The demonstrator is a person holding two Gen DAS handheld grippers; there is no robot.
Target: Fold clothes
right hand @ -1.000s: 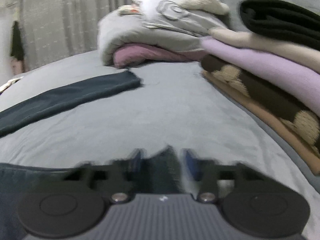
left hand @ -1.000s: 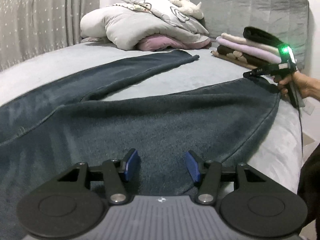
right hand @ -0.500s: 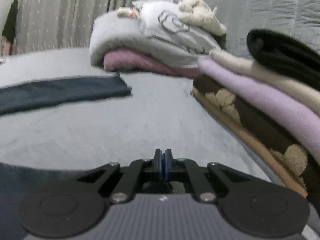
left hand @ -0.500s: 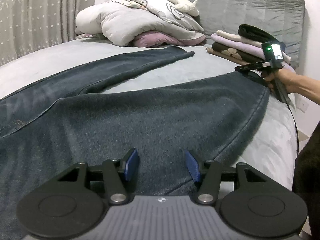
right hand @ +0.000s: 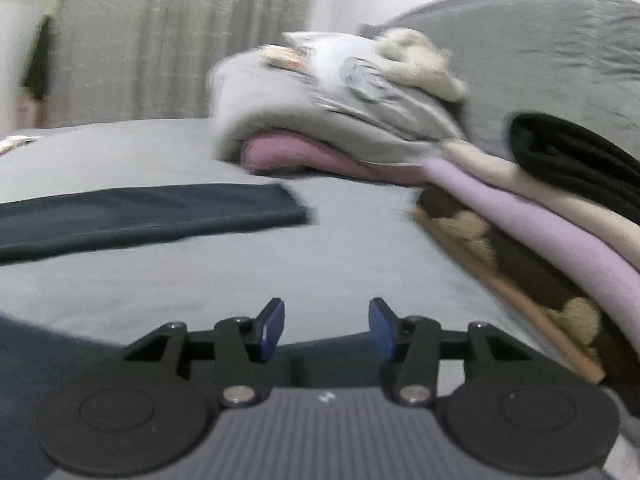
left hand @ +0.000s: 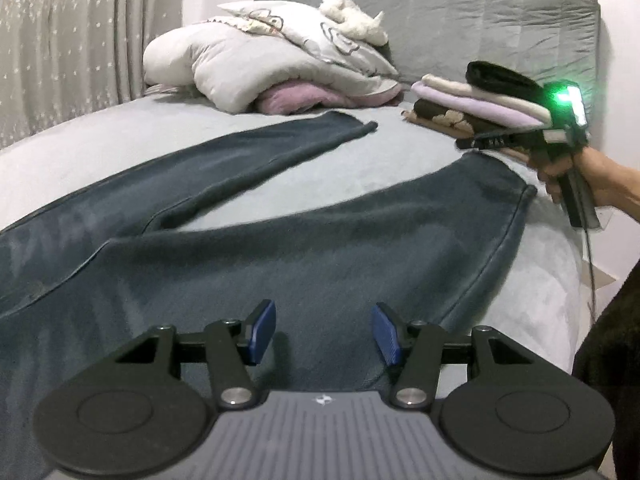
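The right gripper (right hand: 326, 330), clamped a moment ago, now stands with jaws apart above the jeans (left hand: 320, 248); the left gripper (left hand: 323, 338) gapes too.

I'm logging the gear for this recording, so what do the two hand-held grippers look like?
Each hand-held gripper, left and right, has black linkage arms with silver pivot screws, blue ribbed pads, two round black discs and a grey ribbed body. The left wrist view also shows the right one's black pistol handle, green light and dangling cable.
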